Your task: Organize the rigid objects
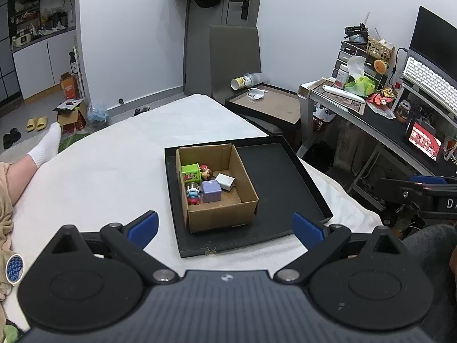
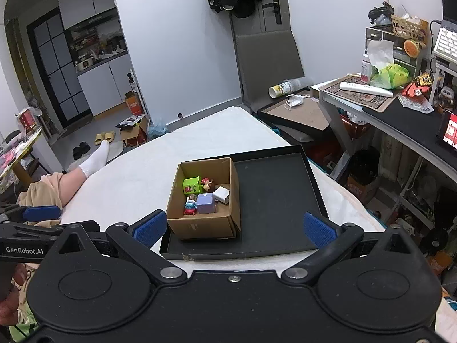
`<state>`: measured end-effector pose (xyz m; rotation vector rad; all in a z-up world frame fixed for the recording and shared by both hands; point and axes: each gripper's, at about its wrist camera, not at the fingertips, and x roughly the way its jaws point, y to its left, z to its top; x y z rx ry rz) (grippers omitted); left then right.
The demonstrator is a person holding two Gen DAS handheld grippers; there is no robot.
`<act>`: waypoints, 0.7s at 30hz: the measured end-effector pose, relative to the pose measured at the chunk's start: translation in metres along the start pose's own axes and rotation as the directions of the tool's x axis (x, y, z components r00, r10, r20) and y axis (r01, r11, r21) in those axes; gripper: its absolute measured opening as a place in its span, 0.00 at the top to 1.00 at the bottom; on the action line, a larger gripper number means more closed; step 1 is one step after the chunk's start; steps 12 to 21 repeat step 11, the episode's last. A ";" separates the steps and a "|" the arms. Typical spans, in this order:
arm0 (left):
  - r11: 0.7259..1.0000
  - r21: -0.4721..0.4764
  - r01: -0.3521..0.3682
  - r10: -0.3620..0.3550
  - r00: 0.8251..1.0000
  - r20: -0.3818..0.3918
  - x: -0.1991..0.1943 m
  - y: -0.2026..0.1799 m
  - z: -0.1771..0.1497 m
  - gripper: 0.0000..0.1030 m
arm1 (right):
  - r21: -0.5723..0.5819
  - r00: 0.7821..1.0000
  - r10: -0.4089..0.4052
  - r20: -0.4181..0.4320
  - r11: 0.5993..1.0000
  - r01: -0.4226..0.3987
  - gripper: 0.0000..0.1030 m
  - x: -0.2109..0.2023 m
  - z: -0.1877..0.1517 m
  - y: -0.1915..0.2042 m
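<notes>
A cardboard box (image 1: 217, 214) (image 2: 200, 225) stands in the left half of a shallow black tray (image 1: 280, 183) (image 2: 274, 194) on the white bed. Inside the box lie a green cube (image 1: 190, 171) (image 2: 192, 185), a purple cube (image 1: 210, 191) (image 2: 205, 203), a white block (image 1: 225, 181) (image 2: 221, 194), a blue-and-red figure (image 1: 193, 194) (image 2: 190, 207) and a small brown figure (image 1: 205, 171) (image 2: 208, 184). My left gripper (image 1: 225, 227) is open and empty, held back near the tray's front edge. My right gripper (image 2: 235, 227) is open and empty, just short of the box.
The white bed (image 1: 114, 160) (image 2: 160, 160) carries the tray. A person's leg with a white sock (image 1: 45, 145) (image 2: 94, 160) lies at the left. A cluttered desk (image 1: 371, 108) (image 2: 400, 108) stands to the right, and a second tray (image 1: 271, 105) on a stool behind.
</notes>
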<state>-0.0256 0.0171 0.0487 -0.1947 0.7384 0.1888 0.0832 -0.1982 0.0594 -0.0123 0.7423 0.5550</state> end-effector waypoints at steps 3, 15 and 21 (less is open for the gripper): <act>1.000 -0.003 0.001 -0.001 1.000 0.005 0.002 0.000 0.000 0.04 | 0.002 1.000 0.001 -0.004 1.000 -0.001 0.00 0.001 0.000 -0.001; 1.000 -0.006 0.003 -0.003 1.000 -0.001 0.009 -0.001 0.000 0.04 | 0.015 1.000 0.000 -0.011 1.000 0.000 0.00 0.005 -0.001 -0.006; 1.000 -0.006 0.003 -0.003 1.000 -0.001 0.009 -0.001 0.000 0.04 | 0.015 1.000 0.000 -0.011 1.000 0.000 0.00 0.005 -0.001 -0.006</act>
